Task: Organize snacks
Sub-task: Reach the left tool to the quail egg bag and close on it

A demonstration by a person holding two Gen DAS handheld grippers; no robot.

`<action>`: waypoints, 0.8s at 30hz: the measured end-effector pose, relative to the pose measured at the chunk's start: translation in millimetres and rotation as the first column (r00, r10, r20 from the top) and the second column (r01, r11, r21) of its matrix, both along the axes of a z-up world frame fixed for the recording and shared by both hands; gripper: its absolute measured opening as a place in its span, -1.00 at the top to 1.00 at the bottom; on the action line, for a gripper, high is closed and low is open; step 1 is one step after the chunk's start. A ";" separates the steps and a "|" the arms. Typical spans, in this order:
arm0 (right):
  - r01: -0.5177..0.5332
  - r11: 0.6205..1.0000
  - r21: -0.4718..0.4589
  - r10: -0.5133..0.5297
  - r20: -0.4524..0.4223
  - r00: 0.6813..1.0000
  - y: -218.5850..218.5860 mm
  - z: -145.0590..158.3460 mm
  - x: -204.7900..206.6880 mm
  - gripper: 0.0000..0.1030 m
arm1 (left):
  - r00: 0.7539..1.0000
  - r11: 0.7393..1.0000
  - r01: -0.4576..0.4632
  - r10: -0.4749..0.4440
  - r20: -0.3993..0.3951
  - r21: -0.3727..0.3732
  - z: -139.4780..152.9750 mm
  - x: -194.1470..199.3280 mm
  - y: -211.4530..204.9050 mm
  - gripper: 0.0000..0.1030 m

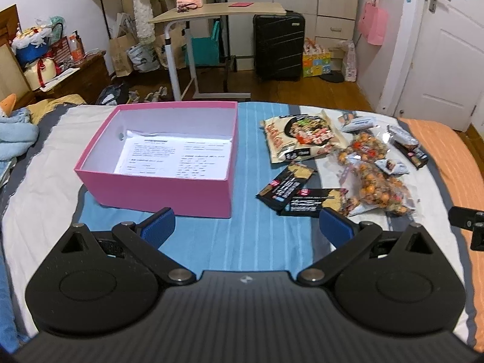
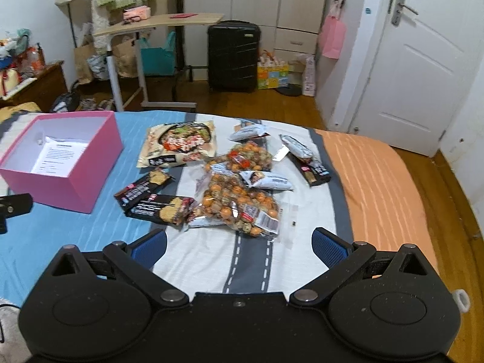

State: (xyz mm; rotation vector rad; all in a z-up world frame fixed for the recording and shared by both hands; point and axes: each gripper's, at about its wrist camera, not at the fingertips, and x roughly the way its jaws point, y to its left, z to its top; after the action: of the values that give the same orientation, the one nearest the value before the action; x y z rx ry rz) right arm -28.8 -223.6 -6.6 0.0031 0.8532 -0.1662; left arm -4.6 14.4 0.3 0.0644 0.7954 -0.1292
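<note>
Hovering both my grippers over the bed (image 2: pixel 378 175), left gripper (image 1: pixel 246 227) and right gripper (image 2: pixel 239 246) jaws wide apart and empty, snacks (image 2: pixel 239 202) heaped beside the pink box (image 1: pixel 169 193), box apparently holding only paper.

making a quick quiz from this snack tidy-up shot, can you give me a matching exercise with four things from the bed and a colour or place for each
Things
1. storage box
2. printed sheet
3. big noodle packet
4. bag of round snacks

Descriptions
A. clear wrapper, orange and brown balls inside
B. pink outside, white inside, lid off
C. lying flat on the floor of the box
D. on the bed just beside the box, on the snack side, picture of a bowl on it

Pairs: 1-B, 2-C, 3-D, 4-A
</note>
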 end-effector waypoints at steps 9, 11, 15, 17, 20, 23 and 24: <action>-0.181 0.976 -0.118 0.196 0.134 0.971 -23.3 -15.1 -0.3 -1.00 | 0.991 0.991 0.133 -0.134 0.005 0.028 1.2 20.9 -33.3 -0.95; -0.202 0.977 -0.070 0.210 0.125 0.970 -37.3 -30.4 8.3 -1.00 | 0.986 0.985 0.164 -0.165 0.014 0.053 -4.0 32.7 -47.3 -0.95; -0.210 0.977 -0.027 0.211 0.058 0.976 -64.9 -76.3 34.6 -1.00 | 0.977 0.977 0.211 -0.210 -0.043 0.016 -24.1 76.1 -79.7 -0.95; -0.223 0.972 -0.077 0.226 0.035 0.974 -71.8 -101.3 43.5 -1.00 | 0.973 0.976 0.217 -0.218 -0.075 -0.021 -37.8 97.2 -95.9 -0.95; -0.245 0.963 -0.114 0.247 0.005 0.969 -82.3 -135.7 49.9 -0.96 | 0.955 0.961 0.269 -0.274 -0.110 -0.064 -61.3 121.7 -124.9 -0.95; -0.249 0.960 -0.124 0.251 -0.004 0.968 -93.7 -162.1 56.0 -0.92 | 0.948 0.956 0.285 -0.291 -0.130 -0.063 -83.8 139.7 -153.8 -0.94; -0.246 0.963 -0.111 0.247 -0.001 0.969 -98.1 -169.7 58.5 -0.91 | 0.946 0.954 0.296 -0.300 -0.121 -0.051 -90.8 143.6 -163.1 -0.94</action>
State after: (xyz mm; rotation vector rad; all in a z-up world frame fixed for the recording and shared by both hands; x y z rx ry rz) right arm 29.7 -321.6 -176.3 -0.2049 0.8233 0.0209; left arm 139.0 -148.6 -90.6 0.1477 0.9081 -0.4366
